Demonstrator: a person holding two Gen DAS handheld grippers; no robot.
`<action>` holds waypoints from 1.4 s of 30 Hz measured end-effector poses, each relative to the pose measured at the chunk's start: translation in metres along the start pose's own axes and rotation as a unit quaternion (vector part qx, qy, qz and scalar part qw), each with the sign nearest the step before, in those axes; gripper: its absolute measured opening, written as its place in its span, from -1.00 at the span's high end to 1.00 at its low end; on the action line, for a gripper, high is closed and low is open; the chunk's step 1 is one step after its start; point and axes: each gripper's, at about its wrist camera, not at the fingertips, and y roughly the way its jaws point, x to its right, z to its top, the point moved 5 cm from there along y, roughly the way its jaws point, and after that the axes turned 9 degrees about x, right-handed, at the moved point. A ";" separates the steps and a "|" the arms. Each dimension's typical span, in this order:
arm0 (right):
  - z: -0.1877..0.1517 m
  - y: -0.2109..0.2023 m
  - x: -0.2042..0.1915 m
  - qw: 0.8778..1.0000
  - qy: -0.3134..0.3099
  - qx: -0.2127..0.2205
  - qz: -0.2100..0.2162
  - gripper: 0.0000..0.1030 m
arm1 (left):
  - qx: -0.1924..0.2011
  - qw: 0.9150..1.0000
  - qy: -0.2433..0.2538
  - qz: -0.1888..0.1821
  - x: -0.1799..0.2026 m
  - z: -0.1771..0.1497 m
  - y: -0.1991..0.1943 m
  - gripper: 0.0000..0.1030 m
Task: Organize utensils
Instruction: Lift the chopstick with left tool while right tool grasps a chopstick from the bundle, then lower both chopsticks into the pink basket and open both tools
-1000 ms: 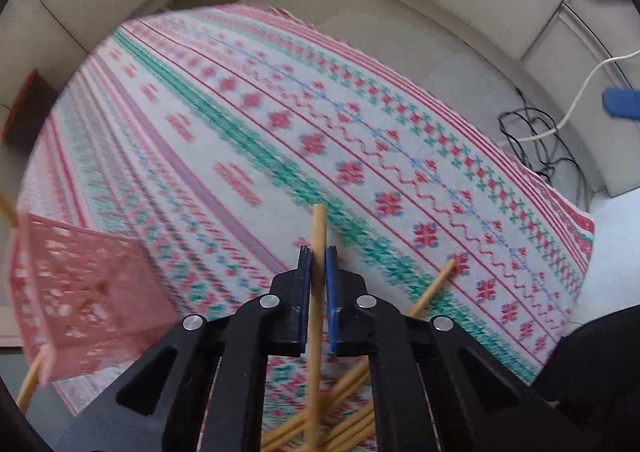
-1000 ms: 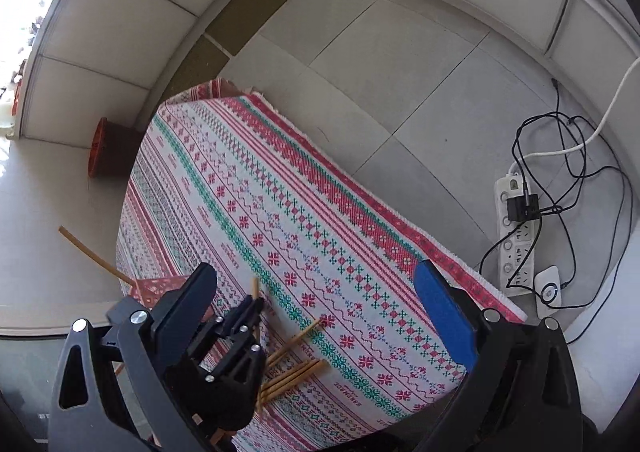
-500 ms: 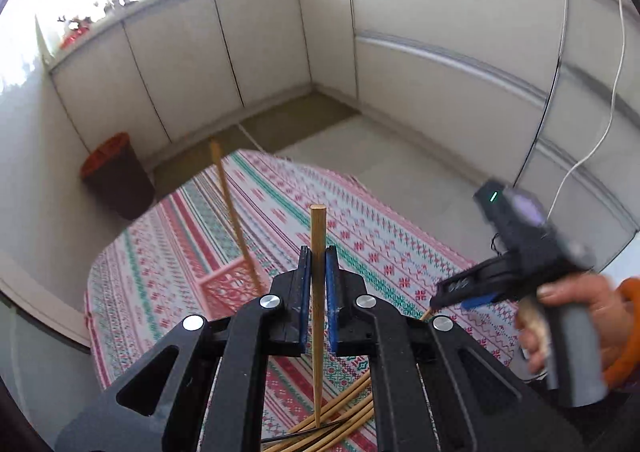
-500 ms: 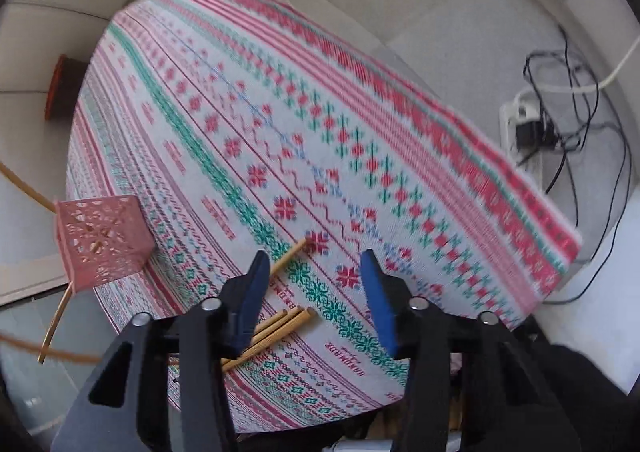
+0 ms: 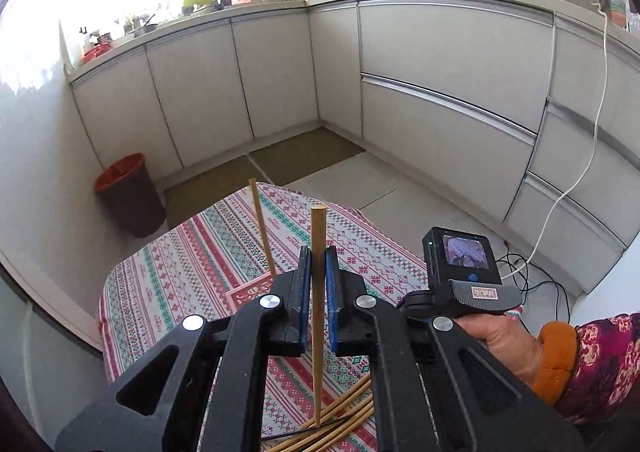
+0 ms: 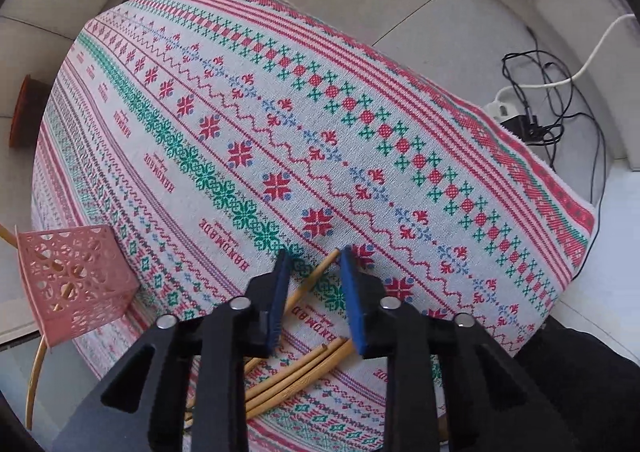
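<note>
My left gripper point(image 5: 318, 264) is shut on a wooden chopstick point(image 5: 319, 228) and holds it upright above the table. A pink perforated holder point(image 6: 76, 276) stands at the table's left edge with a chopstick point(image 5: 260, 224) in it; its rim point(image 5: 250, 294) shows just behind my left fingers. Several loose chopsticks point(image 6: 304, 372) lie on the patterned tablecloth point(image 6: 256, 124) near the front edge. My right gripper point(image 6: 316, 264) is open and hovers low over one loose chopstick point(image 6: 310, 282), with a finger on either side of its tip.
A red-rimmed bin point(image 5: 130, 194) stands on the floor past the table's far left. A power strip and tangled cables point(image 6: 536, 112) lie on the floor to the right. White kitchen cabinets point(image 5: 440, 84) surround the table.
My left gripper has tilted up from facing the cloth to facing the cabinets, chopstick still held. My right gripper has dropped closer to the loose chopsticks and narrowed its opening.
</note>
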 end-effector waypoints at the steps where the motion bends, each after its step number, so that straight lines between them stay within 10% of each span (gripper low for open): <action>1: 0.000 0.000 -0.001 1.000 0.003 0.003 0.006 0.69 | -0.001 1.000 -0.003 0.001 -0.002 -0.001 0.000 0.88; 8: 0.021 -0.003 0.021 0.995 0.031 -0.008 0.094 0.77 | 0.008 1.000 -0.015 0.006 -0.004 0.005 -0.003 0.88; 17: 0.041 -0.068 -0.010 0.982 -0.022 0.101 0.156 0.84 | 0.040 0.999 -0.035 0.014 -0.015 0.018 -0.018 0.88; 30: 0.004 -0.185 -0.047 0.934 -0.168 0.223 0.221 0.91 | 0.079 0.990 -0.113 0.004 -0.052 0.037 -0.051 0.88; 42: 0.012 -0.272 -0.034 0.897 -0.170 0.324 0.246 0.91 | 0.113 0.981 -0.154 0.018 -0.063 0.056 -0.054 0.88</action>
